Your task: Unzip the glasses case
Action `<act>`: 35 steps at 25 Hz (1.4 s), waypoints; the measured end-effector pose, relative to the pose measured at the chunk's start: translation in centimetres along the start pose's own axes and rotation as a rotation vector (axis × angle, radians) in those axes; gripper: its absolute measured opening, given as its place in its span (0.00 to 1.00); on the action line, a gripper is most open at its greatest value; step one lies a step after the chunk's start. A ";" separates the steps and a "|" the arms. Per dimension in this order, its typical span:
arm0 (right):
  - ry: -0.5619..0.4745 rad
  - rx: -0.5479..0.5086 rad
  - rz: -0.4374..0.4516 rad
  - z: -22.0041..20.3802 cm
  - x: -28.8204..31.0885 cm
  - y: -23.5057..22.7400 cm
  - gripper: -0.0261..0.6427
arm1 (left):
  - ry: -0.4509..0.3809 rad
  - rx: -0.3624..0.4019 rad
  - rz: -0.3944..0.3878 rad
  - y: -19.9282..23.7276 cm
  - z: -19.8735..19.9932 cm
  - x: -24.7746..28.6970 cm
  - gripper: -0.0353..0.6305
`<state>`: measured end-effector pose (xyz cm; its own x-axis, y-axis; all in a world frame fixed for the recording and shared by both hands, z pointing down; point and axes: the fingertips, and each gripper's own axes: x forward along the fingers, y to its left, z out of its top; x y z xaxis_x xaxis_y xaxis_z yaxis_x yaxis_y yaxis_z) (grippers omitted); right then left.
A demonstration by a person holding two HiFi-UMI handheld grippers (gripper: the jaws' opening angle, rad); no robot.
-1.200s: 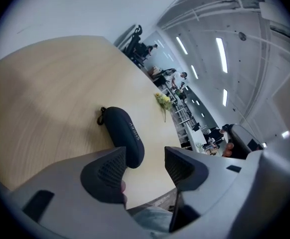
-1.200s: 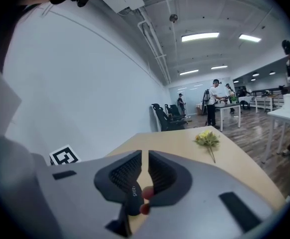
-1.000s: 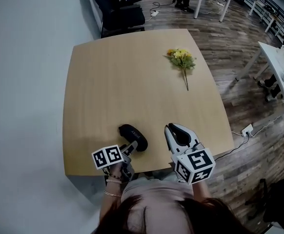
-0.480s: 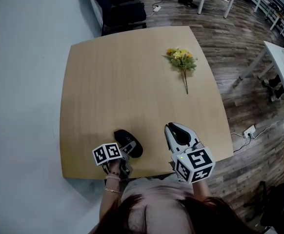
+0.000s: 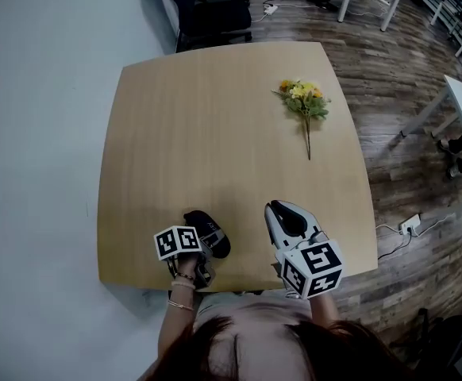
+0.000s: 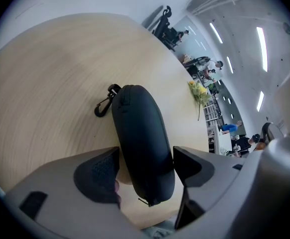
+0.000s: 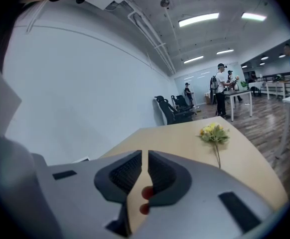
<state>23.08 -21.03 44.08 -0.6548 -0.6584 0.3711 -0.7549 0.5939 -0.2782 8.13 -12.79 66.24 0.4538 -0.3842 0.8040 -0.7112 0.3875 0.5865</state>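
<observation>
Lower left, the left gripper (image 5: 207, 243) straddles the black glasses case (image 5: 205, 227), jaws just opened wide; the right gripper (image 5: 288, 219) (lower centre) is closed, empty. An off-centre squeeze could skid the case off the near edge of the table (image 5: 215, 117).

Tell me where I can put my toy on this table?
The wide middle and left of the table is bare, between the flowers at the far right and the glasses case near the front edge. The front edge is crowded: the left tongs, just opening, straddle the case, and the right tongs are beside it.
</observation>
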 end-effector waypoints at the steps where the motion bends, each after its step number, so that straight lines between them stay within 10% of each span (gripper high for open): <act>1: 0.002 0.000 0.005 0.0 0.1 -0.2 0.11 | 0.006 0.002 0.008 -0.1 0.0 0.2 0.56; 17: 0.010 -0.002 -0.009 -0.4 0.8 -1.0 0.11 | -0.014 0.094 -0.042 -2.0 -0.2 0.9 0.44; 35: 0.013 -0.027 -0.096 -0.6 5.1 8.0 0.07 | -0.327 0.205 -0.376 -3.0 8.3 -10.7 0.44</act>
<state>13.73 -19.40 44.27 -0.5784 -0.7071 0.4068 -0.8130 0.5403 -0.2169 0.97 -16.79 55.05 0.5299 -0.7185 0.4505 -0.6370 0.0135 0.7708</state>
